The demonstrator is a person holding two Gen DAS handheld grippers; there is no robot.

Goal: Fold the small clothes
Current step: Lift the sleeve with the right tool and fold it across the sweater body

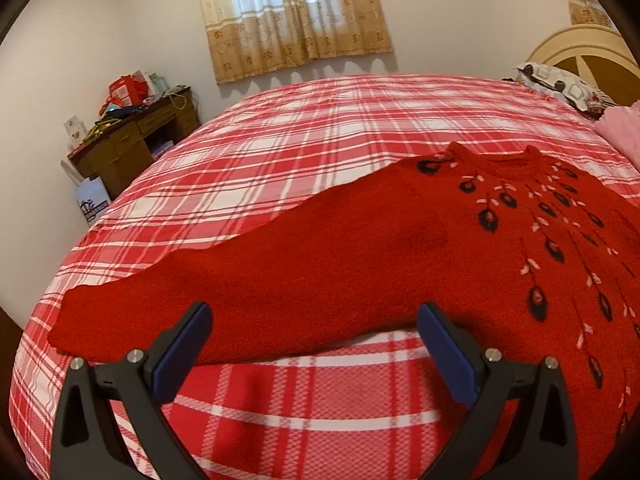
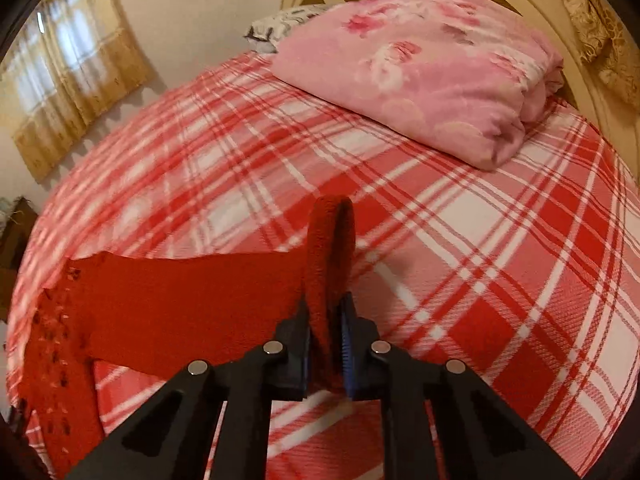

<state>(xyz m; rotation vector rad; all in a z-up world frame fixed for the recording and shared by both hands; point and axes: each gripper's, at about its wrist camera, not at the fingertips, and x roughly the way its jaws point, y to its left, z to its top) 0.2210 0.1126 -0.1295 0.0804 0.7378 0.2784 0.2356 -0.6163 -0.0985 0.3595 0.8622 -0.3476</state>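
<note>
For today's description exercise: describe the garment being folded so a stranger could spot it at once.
Start at the bed with the red and white plaid cover. A red knitted sweater lies spread flat on it. Dark leaf-like motifs with pale pink flecks fan down from its neckline, unlike the folded pink floral blanket at the headboard.

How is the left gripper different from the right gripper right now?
The left gripper is open, with nothing pinched; the right gripper is shut on a sleeve of the red sweater. The left one hovers at the other sleeve, which lies flat on the plaid bedspread; the right one's sleeve end stands up folded between its pads. Both are black with blue pads.
</note>
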